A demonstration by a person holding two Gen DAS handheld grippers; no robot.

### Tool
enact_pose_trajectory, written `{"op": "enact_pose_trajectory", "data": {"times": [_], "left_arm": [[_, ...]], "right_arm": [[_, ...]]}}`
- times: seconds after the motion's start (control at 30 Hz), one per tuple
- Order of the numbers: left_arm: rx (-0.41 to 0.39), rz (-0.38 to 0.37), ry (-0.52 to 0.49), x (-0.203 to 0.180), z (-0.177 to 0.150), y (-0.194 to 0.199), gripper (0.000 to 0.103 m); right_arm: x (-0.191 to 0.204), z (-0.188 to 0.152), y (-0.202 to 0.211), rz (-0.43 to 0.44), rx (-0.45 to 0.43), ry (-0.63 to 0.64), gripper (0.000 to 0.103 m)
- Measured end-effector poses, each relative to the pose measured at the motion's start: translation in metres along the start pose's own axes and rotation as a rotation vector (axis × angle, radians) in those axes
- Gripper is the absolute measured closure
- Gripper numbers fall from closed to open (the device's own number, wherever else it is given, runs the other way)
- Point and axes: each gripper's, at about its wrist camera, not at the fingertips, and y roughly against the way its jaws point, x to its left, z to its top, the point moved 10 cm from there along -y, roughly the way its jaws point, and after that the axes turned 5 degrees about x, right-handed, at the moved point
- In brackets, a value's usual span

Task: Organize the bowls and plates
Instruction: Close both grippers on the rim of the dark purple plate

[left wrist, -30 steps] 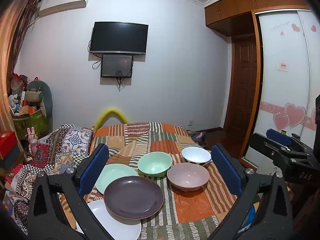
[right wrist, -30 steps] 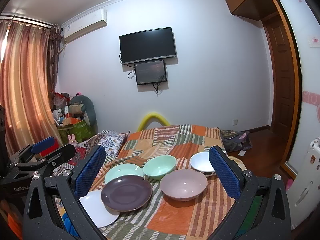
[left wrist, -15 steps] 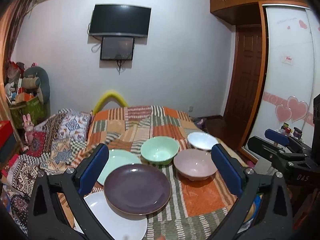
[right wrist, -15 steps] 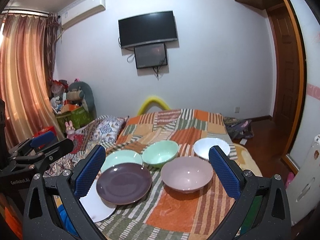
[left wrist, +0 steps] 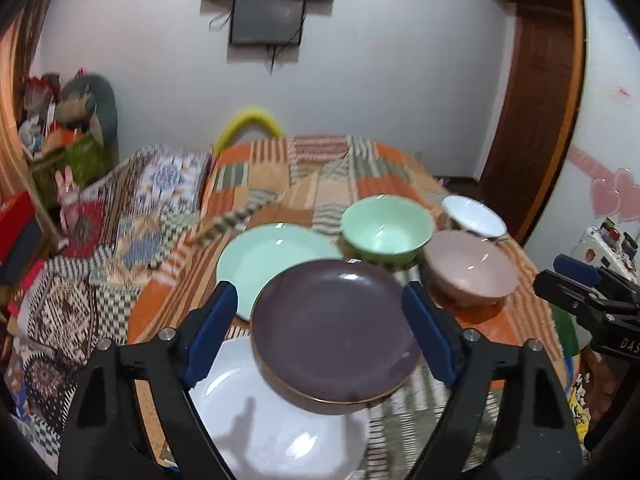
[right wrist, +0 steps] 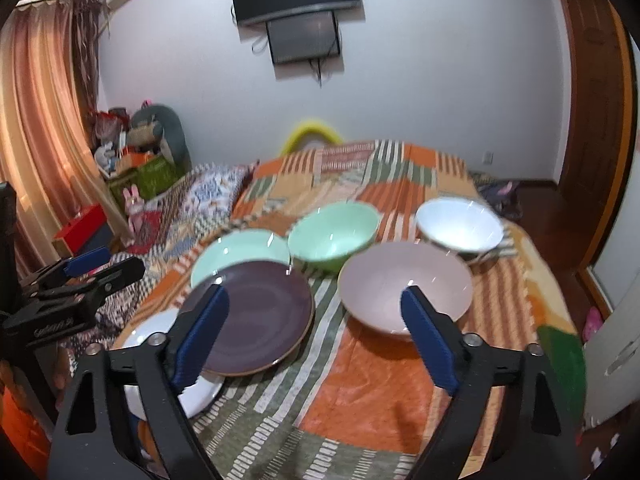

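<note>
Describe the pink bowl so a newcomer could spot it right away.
On the patchwork-covered table, three bowls sit to the right of the plates. The pink bowl is the nearest, just in front of the mint green bowl and white bowl, and it alone is dusty pink.

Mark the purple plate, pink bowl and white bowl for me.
purple plate (left wrist: 332,328), left wrist view, centre of its face.
pink bowl (right wrist: 400,280), right wrist view, inside of the bowl.
white bowl (right wrist: 458,226), right wrist view, inside of the bowl.
</note>
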Motion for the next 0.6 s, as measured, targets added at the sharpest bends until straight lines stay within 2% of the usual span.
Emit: {"op": "enact_pose_trajectory", "data": {"times": [0.17,0.23,0.3,0.47,0.6], "left_arm": [[0.066,0.039,0.014,0.033,-0.007,-0.029,0.027],[0.104,0.069,-0.002,0.05,-0.01,-0.037,0.034],[0.138,0.078,0.0,0.06,-0.013,-0.045,0.038],[0.191,0.053,0.052,0.07,-0.023,-0.079,0.048],[0.24,0.022,0.088,0.077,-0.033,-0.104,0.064]], "right_arm": [[0.005,-0.013,-0.026,0.034,0.089,-0.011,0.033],[0.009,-0.019,-0.04,0.045,0.124,-0.005,0.041],[0.013,-0.023,-0.052,0.047,0.154,0.001,0.043],[0.015,-0.031,-0.075,0.036,0.215,0.012,0.046],[0.016,-0.037,-0.09,0.045,0.265,0.011,0.059]]}}
